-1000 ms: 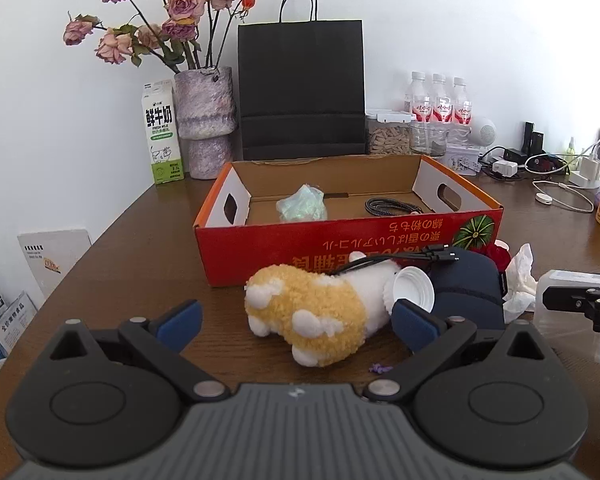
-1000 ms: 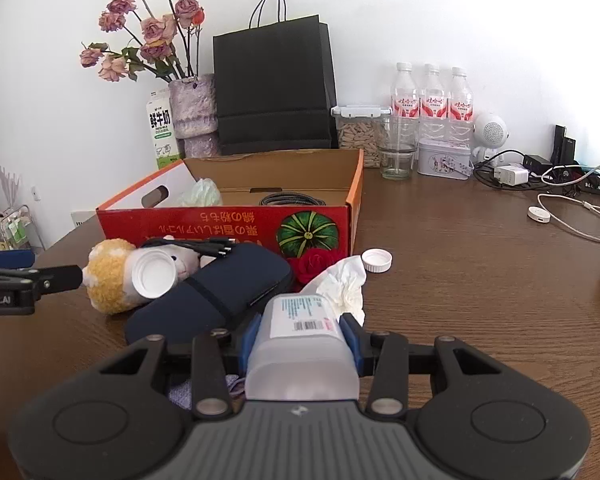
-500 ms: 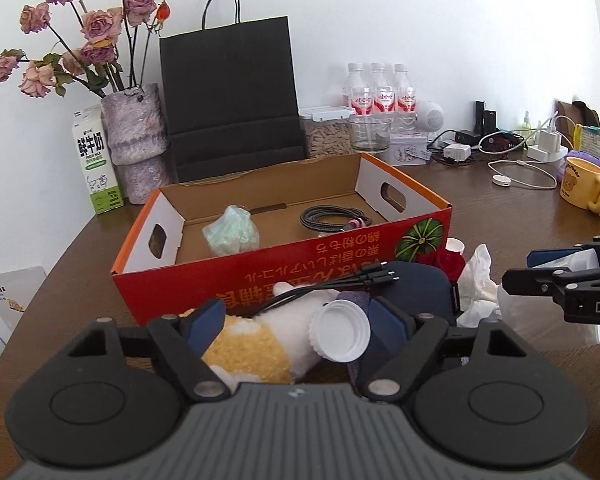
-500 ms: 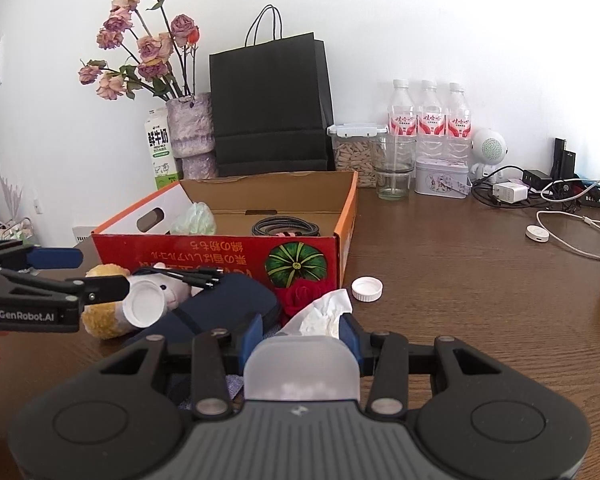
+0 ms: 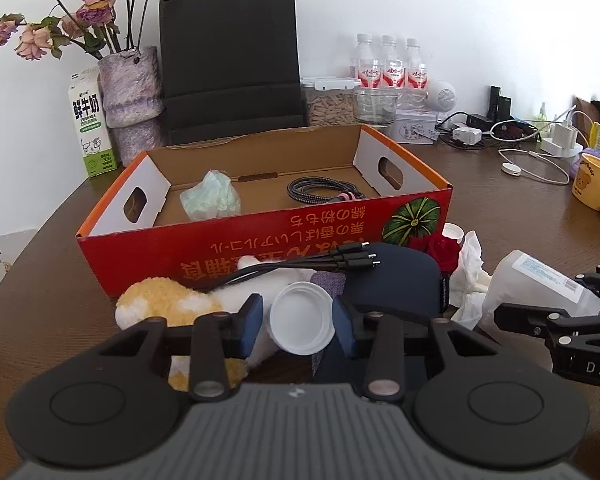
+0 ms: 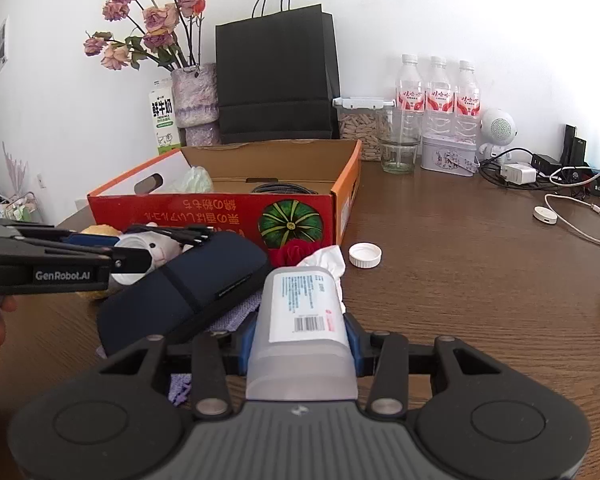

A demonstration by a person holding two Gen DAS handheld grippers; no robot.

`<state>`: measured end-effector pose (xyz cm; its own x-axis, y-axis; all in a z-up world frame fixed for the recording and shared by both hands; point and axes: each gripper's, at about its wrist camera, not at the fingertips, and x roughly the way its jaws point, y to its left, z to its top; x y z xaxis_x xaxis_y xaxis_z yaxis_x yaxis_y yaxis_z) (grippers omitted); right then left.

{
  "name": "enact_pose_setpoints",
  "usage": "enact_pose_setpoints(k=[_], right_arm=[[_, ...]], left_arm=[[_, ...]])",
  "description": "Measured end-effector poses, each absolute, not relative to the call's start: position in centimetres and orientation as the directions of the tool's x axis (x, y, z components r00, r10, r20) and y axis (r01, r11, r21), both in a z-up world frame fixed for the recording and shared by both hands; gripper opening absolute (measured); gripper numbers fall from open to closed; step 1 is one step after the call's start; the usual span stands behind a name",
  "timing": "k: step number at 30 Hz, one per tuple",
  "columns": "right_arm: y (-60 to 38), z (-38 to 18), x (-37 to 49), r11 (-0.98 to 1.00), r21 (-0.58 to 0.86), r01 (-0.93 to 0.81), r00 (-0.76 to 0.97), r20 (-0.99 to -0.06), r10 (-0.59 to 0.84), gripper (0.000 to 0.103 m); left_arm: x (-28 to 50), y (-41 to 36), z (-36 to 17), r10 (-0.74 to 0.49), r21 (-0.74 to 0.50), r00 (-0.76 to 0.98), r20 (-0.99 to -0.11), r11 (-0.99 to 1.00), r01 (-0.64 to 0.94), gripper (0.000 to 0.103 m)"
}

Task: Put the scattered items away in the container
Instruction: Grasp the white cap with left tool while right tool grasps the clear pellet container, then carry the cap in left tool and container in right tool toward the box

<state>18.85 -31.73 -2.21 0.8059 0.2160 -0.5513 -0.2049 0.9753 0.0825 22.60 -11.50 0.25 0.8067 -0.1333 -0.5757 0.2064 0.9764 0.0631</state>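
Note:
A red cardboard box (image 5: 260,236) stands open on the brown table, holding a green cloth wad (image 5: 210,200) and a coiled cable (image 5: 320,192). In front of it lie a yellow-white plush toy (image 5: 160,300), a dark blue pouch (image 5: 396,280), a black multi-plug cable (image 5: 320,262), a tissue (image 5: 470,276) and a red rose (image 5: 440,250). My left gripper (image 5: 298,322) is closing its jaws on a white cap (image 5: 302,318) above the plush toy; the pads meet its rim. My right gripper (image 6: 300,340) is shut on a translucent labelled bottle (image 6: 300,320) just right of the pouch (image 6: 188,284).
A smaller white cap (image 6: 365,255) lies right of the box. Behind the box stand a flower vase (image 5: 130,96), a milk carton (image 5: 90,120), a black paper bag (image 5: 230,68) and water bottles (image 5: 388,68). Chargers, cords and a yellow mug (image 5: 594,182) sit far right.
My left gripper moved forward over the plush toy to the white cap, and its wide-open jaws narrowed around it. The right gripper kept hold of the bottle, barely moving.

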Motion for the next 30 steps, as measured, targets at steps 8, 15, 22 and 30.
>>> enact_pose_setpoints(k=[8, 15, 22, 30], right_arm=[[-31.7, -2.7, 19.8, 0.971, 0.095, -0.220, 0.788, -0.569, 0.235, 0.044], [-31.5, -3.3, 20.2, 0.970, 0.100, -0.222, 0.771, -0.591, 0.238, 0.042], [-31.5, -2.7, 19.5, 0.974, 0.081, -0.210, 0.798, -0.561, 0.219, 0.041], [-31.4, -1.4, 18.6, 0.977, 0.066, -0.203, 0.826, -0.525, 0.207, 0.040]], left_arm=[[22.6, -11.5, 0.0, -0.083, 0.064, 0.812, -0.578, 0.987, 0.147, 0.009], [22.0, -10.6, 0.3, -0.088, 0.050, 0.826, -0.556, 0.989, 0.139, 0.005], [21.2, -10.1, 0.7, -0.118, 0.032, 0.834, -0.539, 0.987, 0.160, 0.005], [20.4, -9.4, 1.5, -0.139, 0.013, 0.846, -0.515, 0.985, 0.170, 0.005]])
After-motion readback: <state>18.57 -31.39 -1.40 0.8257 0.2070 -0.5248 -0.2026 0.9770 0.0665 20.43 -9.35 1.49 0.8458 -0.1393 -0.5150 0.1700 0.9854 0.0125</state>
